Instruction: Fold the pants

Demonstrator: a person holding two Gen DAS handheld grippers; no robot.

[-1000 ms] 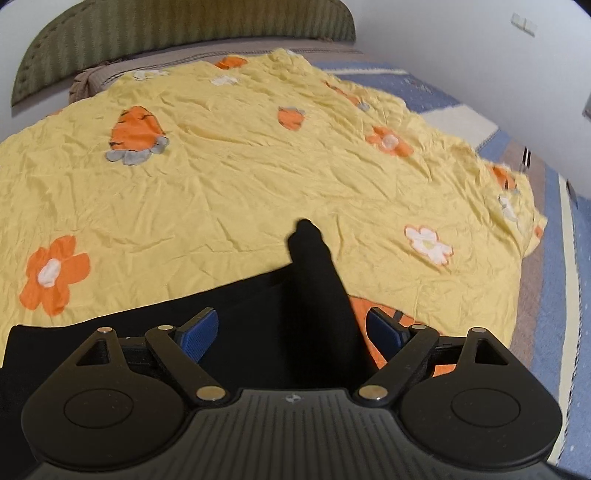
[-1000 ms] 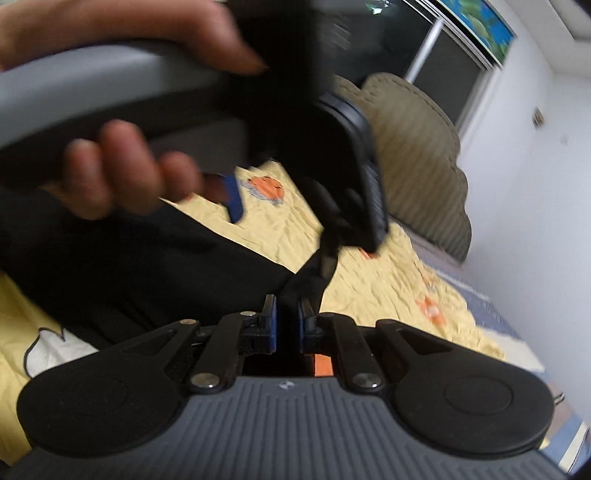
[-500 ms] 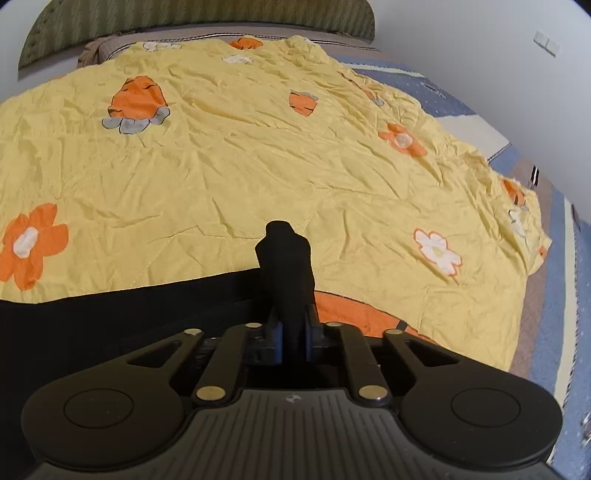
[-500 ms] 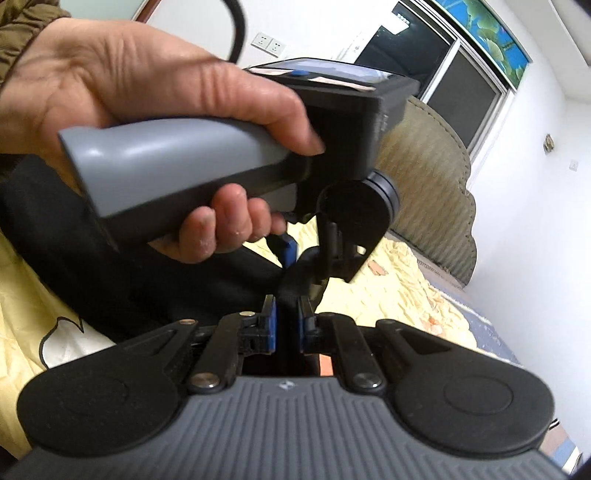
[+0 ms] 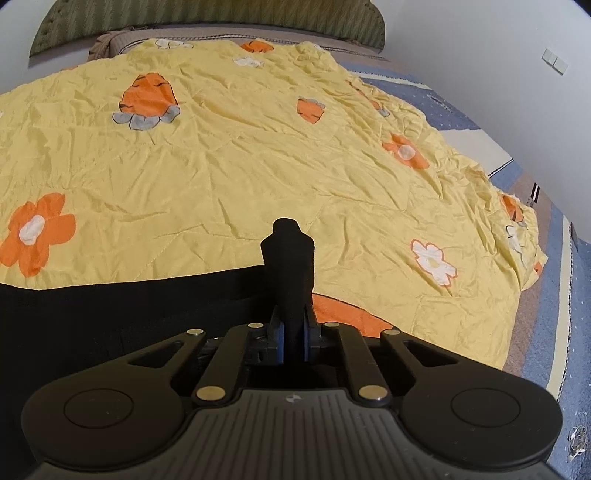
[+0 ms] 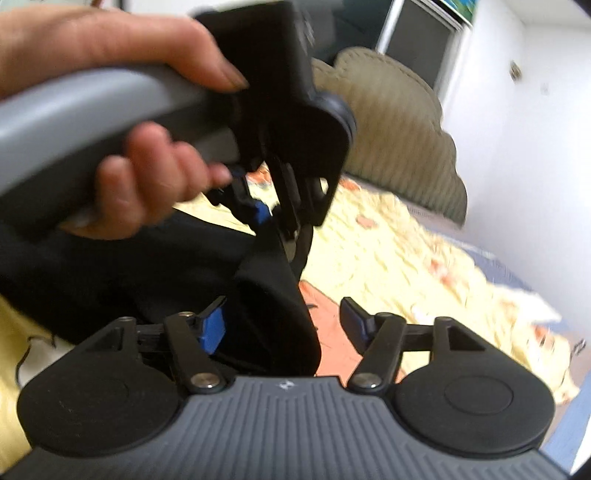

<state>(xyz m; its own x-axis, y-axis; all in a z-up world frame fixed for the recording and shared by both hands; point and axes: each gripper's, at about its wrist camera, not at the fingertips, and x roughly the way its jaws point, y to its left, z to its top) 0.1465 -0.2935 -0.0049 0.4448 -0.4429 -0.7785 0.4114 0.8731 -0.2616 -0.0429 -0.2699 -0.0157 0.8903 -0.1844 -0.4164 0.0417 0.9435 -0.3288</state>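
The black pants [image 5: 122,310] lie on the yellow flowered bedspread [image 5: 258,166], stretching left from my left gripper [image 5: 291,341]. That gripper is shut on a bunched corner of the pants, which sticks up between its blue pads. In the right wrist view my right gripper [image 6: 284,325] is open, its blue pads apart on either side of a hanging fold of the pants [image 6: 273,295]. Just above it the left gripper [image 6: 288,206], held in a hand [image 6: 147,181], pinches that same fold.
The bed's padded green headboard [image 5: 207,14] runs along the far side. A blue patterned sheet [image 5: 554,295] shows past the bedspread's right edge, with white wall beyond. A dark window [image 6: 421,48] is behind the headboard in the right wrist view.
My left gripper closed on the pants corner a second ago and still holds it. My right gripper, shut on the same fold until half a second ago, has now opened.
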